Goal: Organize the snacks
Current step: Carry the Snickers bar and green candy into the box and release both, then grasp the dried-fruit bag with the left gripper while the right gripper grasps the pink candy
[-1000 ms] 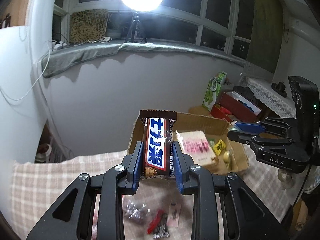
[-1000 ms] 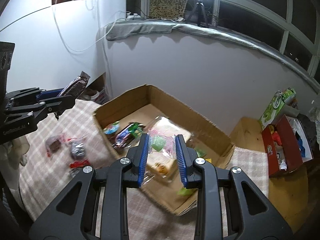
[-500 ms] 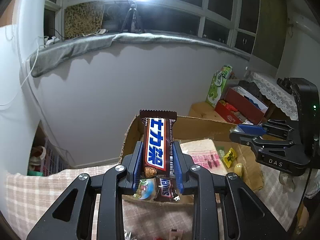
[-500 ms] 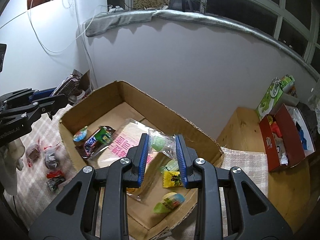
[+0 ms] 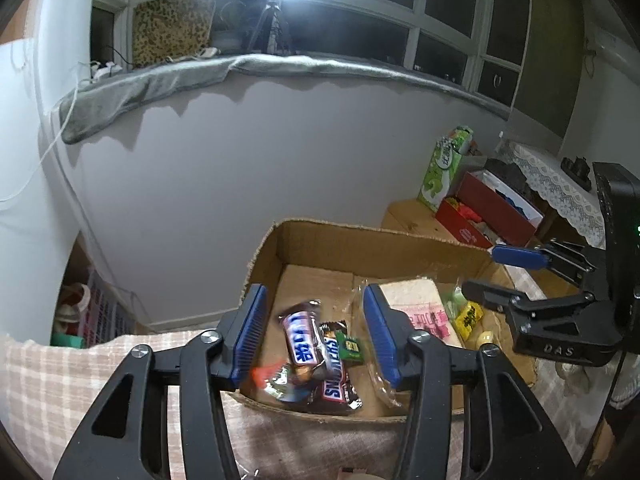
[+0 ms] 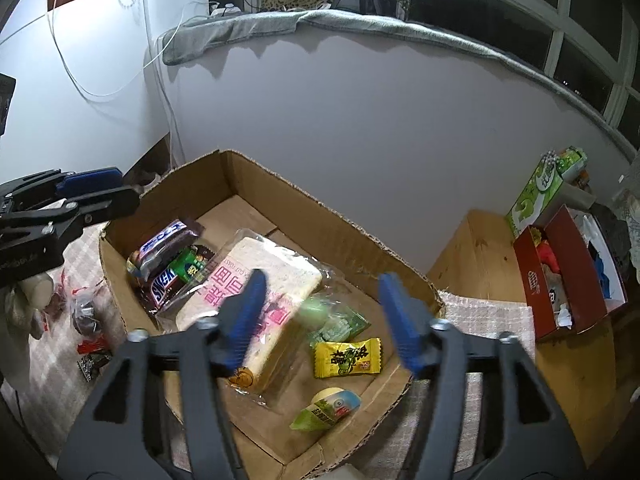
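My left gripper (image 5: 313, 312) hangs over the near left corner of an open cardboard box (image 5: 360, 240), its jaws opening with nothing touching the pads. Below them a brown and blue chocolate bar (image 5: 299, 340) lies loose on other bars in the box (image 6: 280, 188); the same chocolate bar (image 6: 168, 240) shows in the right wrist view. My right gripper (image 6: 322, 300) is over the box's middle, jaws opening too. A clear packet of green sweets (image 6: 336, 322), partly blurred, sits free beneath them beside a bagged loaf (image 6: 264, 276).
A yellow sweet (image 6: 346, 358) and a green packet (image 6: 326, 408) lie in the box's near part. Loose wrapped sweets (image 6: 86, 316) are on the checked cloth left of the box. A red box (image 6: 560, 272) and a green carton (image 6: 540, 192) stand on the wooden top at the right.
Both grippers went from shut to open. The chocolate bar dropped out of the left one into the box, and the green sweets packet dropped from the right one.
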Demonstrator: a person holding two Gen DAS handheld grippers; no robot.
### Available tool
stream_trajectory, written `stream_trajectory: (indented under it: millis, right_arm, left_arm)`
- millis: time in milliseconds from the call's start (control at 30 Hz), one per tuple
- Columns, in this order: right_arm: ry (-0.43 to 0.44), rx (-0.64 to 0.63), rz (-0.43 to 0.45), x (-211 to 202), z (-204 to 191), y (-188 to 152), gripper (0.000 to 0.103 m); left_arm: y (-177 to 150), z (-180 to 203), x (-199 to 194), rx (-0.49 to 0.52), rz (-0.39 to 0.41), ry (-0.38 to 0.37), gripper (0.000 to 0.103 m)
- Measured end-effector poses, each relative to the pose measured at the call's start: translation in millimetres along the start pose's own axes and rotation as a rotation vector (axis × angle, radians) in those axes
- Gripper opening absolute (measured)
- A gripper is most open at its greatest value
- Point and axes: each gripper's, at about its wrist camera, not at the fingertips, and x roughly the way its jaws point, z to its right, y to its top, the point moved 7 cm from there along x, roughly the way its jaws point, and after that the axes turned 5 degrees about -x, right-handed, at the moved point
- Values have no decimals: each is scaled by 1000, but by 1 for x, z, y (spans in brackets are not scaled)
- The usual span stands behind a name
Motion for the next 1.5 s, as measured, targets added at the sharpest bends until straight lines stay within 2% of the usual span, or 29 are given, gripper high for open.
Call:
stream_trajectory:
  millis: [467,767,1167,1500]
  right_arm:
    - [-10,18,15,-17,-1,0,71]
    - [1,0,50,-52,-24,-4,71]
    - [80,-75,83,-90,-84,-22,71]
    - [163,-124,21,-79,-129,-55,71]
  left_arm:
    - [1,2,-16,-2,22,-3,49]
    - [-8,-4,-59,-2,58,-5,49]
    - [-39,-53,-113,-80,91,29,49]
    - [-92,-104,-136,-182,52,82,49]
